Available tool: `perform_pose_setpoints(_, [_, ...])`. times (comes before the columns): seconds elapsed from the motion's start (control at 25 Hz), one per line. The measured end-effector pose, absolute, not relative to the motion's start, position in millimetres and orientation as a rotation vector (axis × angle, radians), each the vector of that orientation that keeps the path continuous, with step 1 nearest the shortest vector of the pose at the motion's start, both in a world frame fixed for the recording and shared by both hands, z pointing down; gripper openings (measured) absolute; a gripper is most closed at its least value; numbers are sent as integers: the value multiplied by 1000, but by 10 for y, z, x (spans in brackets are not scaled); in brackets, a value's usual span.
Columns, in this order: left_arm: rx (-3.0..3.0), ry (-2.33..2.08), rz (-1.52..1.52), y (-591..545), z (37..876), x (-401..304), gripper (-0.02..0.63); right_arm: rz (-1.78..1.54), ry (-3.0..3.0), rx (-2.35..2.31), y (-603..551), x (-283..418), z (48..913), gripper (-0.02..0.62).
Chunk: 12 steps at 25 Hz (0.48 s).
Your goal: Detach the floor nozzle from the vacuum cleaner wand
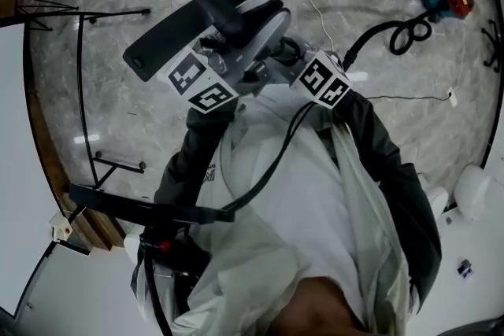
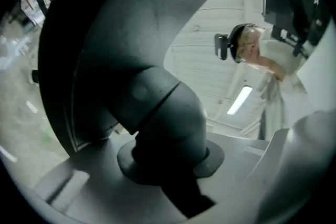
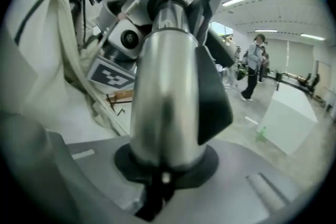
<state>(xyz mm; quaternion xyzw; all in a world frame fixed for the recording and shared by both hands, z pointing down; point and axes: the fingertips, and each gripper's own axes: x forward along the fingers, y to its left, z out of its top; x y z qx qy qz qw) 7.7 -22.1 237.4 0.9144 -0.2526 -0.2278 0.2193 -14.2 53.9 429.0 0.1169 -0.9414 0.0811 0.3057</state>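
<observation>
Right gripper view: right gripper (image 3: pixel 164 168) gripped wand (image 3: pixel 165 97); left gripper (image 2: pixel 168 162) gripped nozzle (image 2: pixel 157 107) neck. Risk was a sudden release jerking the nozzle loose.

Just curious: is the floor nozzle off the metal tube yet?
Still on: the floor nozzle joins the wand with no gap visible.

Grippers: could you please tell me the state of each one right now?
Left gripper: closed on the floor nozzle's neck.
Right gripper: closed on the wand.
</observation>
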Motion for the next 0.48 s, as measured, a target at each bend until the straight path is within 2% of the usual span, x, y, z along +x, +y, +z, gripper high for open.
perform_pose_setpoints(0.16, [2739, -141, -763, 251, 2017, 299, 83, 242, -2564, -41, 804, -101, 4050, 51])
perform_pose_setpoints(0.24, [2763, 6, -803, 362, 1935, 326, 84, 263, -2567, -134, 877, -74, 3976, 51])
perform_pose_setpoints(0.36, [2701, -193, -858, 125, 1993, 254, 86, 279, -2554, 10, 748, -64, 4054, 51])
perform_pose_setpoints(0.48, [2611, -530, -781, -200, 2226, 178, 78, 304, -2524, 296, 543, -91, 4228, 51])
